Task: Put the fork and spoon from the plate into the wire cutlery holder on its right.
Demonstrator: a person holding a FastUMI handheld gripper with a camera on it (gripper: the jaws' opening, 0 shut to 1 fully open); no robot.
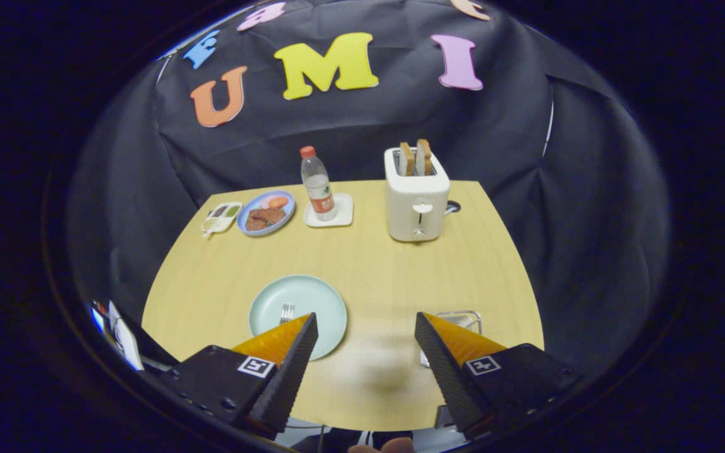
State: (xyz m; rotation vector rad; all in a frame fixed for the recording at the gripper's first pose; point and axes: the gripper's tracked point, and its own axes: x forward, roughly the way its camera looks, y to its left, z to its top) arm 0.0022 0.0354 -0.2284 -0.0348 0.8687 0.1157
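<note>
The gripper [366, 318] hangs above the near edge of the pale wooden table [375, 264] with its two fingers spread wide apart and nothing between them.

Partly behind the left finger lies a round pale green plate [312, 299]. On it the tines of one silver metal fork [286, 312] show just past the fingertip; the rest of the fork is hidden, and I cannot tell whether a spoon lies there too. To the right of the plate, well apart from it and half covered by the right finger, stands the square wire cutlery holder [463, 318]; what can be seen of its inside looks bare.

At the far side of the table there are four more things in a row. Far left is a small white divided dish [221, 218] with green and pale sauces in its compartments. Beside it sits a round blue plate [266, 212] carrying brown meat pieces and an orange slice. Next is one clear plastic bottle with a red cap [317, 184], upright on a square white coaster [330, 211]. Far right stands one white toaster [417, 195] with two slices of browned bread [415, 157] sticking up from its slots.
</note>
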